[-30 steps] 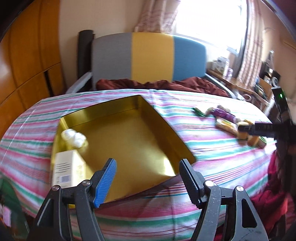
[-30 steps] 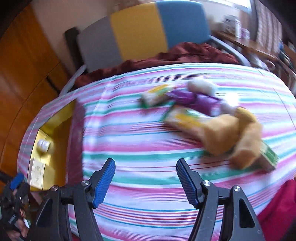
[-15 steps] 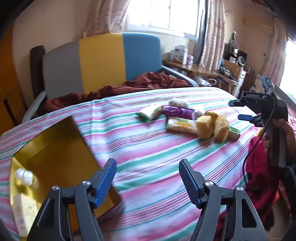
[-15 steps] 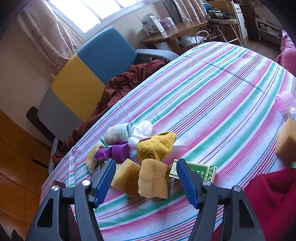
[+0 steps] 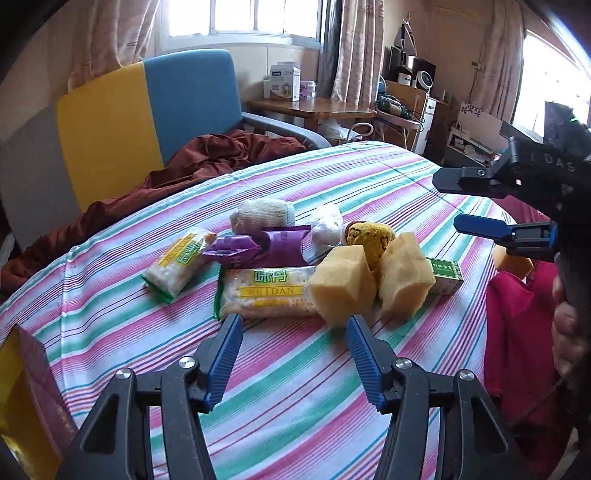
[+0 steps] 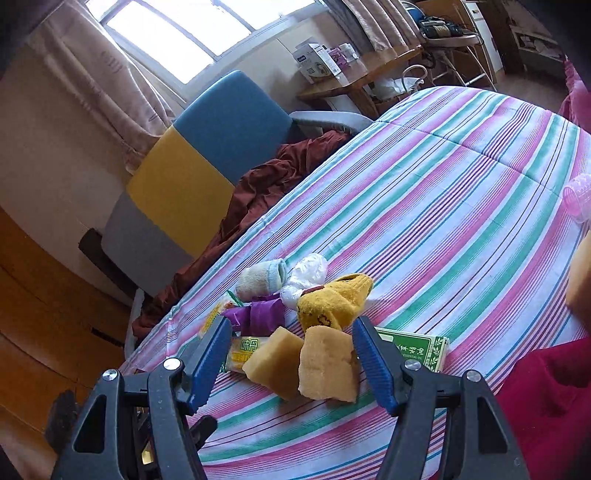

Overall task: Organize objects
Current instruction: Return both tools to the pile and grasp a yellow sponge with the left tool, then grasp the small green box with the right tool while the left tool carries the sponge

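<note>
**Two grippers hovering over a pile on the striped bed**

The left gripper (image 5: 293,345) is closing its jaws over bare cloth, with nothing between them, just near of the WEIDAN snack pack (image 5: 267,293). The right gripper (image 6: 291,354) is holding its jaws apart and gripping nothing, though two yellow sponges (image 6: 301,360) are showing between them in its view. The pile is lying on the striped bedspread (image 5: 280,391): a purple packet (image 5: 258,247), a yellow sock (image 6: 334,301), a rolled white sock (image 5: 260,212) at the far side and a green box (image 5: 445,275) to the right. A gold tray (image 5: 22,402) is sitting at the near left edge. Beyond the bed, a grey, yellow and blue chair (image 5: 147,110) is standing with a maroon blanket (image 5: 207,158) on it, and a wooden side table (image 5: 314,107) is standing under the curtained window (image 5: 240,14).
</note>
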Demonstrator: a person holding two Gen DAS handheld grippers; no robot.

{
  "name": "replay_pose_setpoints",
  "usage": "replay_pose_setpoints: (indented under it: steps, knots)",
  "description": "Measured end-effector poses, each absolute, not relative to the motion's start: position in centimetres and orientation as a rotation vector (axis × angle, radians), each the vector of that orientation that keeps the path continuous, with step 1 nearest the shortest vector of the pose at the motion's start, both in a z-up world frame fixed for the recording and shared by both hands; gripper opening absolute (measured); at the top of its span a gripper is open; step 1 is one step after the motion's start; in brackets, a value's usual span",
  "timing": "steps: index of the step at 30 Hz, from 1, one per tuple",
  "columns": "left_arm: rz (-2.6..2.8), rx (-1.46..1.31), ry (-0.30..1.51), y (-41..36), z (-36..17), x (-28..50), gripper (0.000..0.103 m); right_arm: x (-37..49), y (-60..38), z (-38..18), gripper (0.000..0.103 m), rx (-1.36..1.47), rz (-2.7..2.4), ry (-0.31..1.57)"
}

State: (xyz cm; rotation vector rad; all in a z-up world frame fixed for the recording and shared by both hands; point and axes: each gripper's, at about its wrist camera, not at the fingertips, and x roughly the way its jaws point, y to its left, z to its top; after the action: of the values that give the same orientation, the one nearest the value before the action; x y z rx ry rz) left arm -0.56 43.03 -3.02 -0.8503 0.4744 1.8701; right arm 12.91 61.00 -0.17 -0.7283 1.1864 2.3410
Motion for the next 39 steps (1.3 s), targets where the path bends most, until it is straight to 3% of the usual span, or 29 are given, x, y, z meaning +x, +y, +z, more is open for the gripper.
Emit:
replay_pose_setpoints:
  steps: [10,16,19,22,32,37,39]
  knots:
    - [1.803,-0.887,0.509,49.1,-5.3,-1.7,0.063,13.3,62.6,-1.6,0.07,-0.705,2.333,1.366]
    - [1.755,-0.916,0.52,51.1,-6.3,-1.7,0.062,13.2,62.5,-1.6,0.07,-0.708,2.345,1.36]
    - [1.71,-0.944,0.513,51.2,-6.7,-1.4,0.047,13.3,62.5,-1.7,0.07,-0.708,2.337,1.366]
    - [1.719,-0.934,0.498,50.0,-6.4,-0.9,0.04,13.3,62.5,-1.7,0.07,-0.712,2.33,1.365]
    - [1.853,-0.964,0.394,38.4,-6.4,0.9,0.04,13.1,62.6,-2.1,0.07,-0.753,2.289,1.362]
    - [1.853,-0.959,0.368,35.2,-6.9,2.2,0.037,11.6,62.8,-3.2,0.07,-0.963,2.217,1.377]
    - [1.858,-0.943,0.382,35.1,-6.8,2.6,0.037,10.9,62.8,-3.2,0.07,-1.088,2.191,1.291]
